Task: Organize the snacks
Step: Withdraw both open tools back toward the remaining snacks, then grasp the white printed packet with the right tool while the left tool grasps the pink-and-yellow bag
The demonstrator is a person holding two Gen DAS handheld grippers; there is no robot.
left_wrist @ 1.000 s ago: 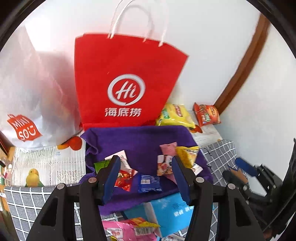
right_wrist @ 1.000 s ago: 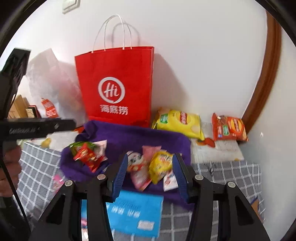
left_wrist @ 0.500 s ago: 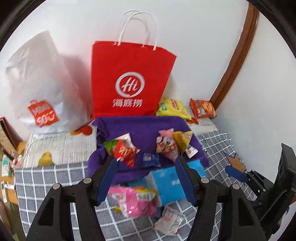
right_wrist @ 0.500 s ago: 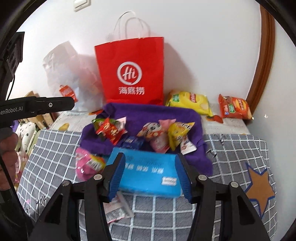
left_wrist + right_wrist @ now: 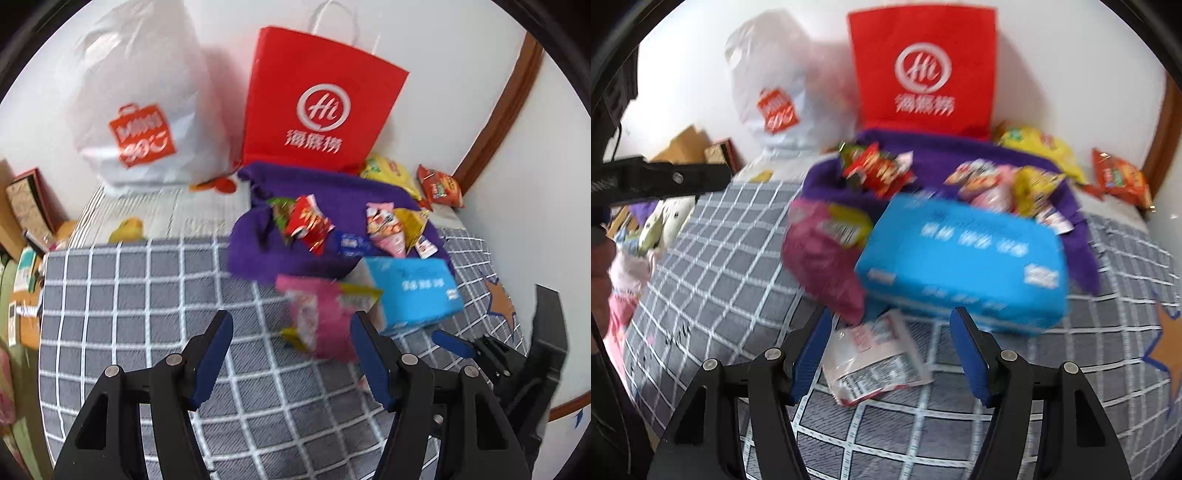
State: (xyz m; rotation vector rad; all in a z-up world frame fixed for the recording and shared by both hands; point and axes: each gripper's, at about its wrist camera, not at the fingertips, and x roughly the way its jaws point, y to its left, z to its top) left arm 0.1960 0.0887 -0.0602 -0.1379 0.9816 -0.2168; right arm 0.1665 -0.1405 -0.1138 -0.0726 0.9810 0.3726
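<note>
Snacks lie ahead of both grippers on the checked cloth [image 5: 140, 295]. Left gripper [image 5: 291, 354], jaws spread and empty, has the pink bag [image 5: 321, 317] just beyond its right finger. Right gripper [image 5: 890, 350], jaws spread, has a white packet [image 5: 875, 362] lying between them; the blue box [image 5: 964, 262] and purple towel [image 5: 960, 155] lie beyond.

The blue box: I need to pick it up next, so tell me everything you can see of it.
The blue box is bright blue with blurred white print, probably cardboard. It looks closed and lies flat on the checked cloth, its back edge against the purple towel. The pink bag touches its left end. Neither hand-held gripper touches it.
</note>
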